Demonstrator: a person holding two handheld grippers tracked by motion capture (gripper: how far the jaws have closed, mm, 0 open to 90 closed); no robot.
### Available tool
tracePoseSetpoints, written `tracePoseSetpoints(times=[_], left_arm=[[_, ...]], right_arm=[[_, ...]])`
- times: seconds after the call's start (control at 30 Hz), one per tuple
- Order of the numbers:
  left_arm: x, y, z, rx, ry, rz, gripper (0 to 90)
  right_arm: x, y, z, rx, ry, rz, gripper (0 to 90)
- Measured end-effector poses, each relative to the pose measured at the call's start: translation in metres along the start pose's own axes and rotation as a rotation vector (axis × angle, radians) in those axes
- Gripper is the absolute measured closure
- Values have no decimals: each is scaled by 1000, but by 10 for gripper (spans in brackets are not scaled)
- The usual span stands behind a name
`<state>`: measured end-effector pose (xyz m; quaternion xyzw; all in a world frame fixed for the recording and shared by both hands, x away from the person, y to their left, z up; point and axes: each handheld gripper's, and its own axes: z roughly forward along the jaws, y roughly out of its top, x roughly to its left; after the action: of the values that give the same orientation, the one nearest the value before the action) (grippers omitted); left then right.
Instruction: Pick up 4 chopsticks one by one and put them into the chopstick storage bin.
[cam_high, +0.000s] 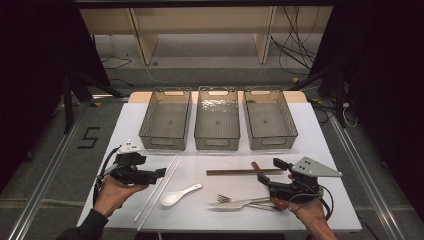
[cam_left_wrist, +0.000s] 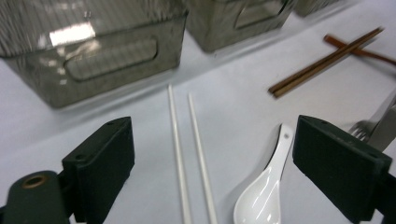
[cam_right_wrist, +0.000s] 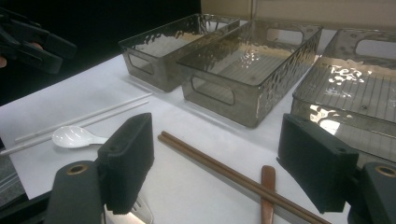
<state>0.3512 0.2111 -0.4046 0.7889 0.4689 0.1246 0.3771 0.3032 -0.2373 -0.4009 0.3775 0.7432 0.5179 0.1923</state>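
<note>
Light falls from overhead onto the white bench, which glows while the room around it sinks into near black. The clear bins catch it hard: bright glare patches sit on their ribbed floors and dimpled walls in both gripper views. Shadows under the cutlery are short and soft. In the left gripper view the bins and brown chopsticks look smeared, and the close black jaws are soft-edged.

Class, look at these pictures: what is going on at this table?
A person holds a gripper in each hand over cutlery laid before three empty bins. The left gripper is open above the white chopsticks and white spoon. The right gripper is open near the brown chopsticks. Nothing is picked up yet.
</note>
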Motion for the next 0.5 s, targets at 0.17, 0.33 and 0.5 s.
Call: tracePoseSetpoints(times=[0.17, 0.33, 0.5], left_arm=[[6, -1, 12, 152, 47, -13, 154], [9, -5, 19, 245, 62, -15, 186], [9, -13, 27, 344, 81, 21, 261]], right_arm=[[-1, 0, 1, 8, -2, 5, 279], [-2, 0, 2, 16, 1, 15, 279], [-1, 0, 3, 22, 7, 10, 281]])
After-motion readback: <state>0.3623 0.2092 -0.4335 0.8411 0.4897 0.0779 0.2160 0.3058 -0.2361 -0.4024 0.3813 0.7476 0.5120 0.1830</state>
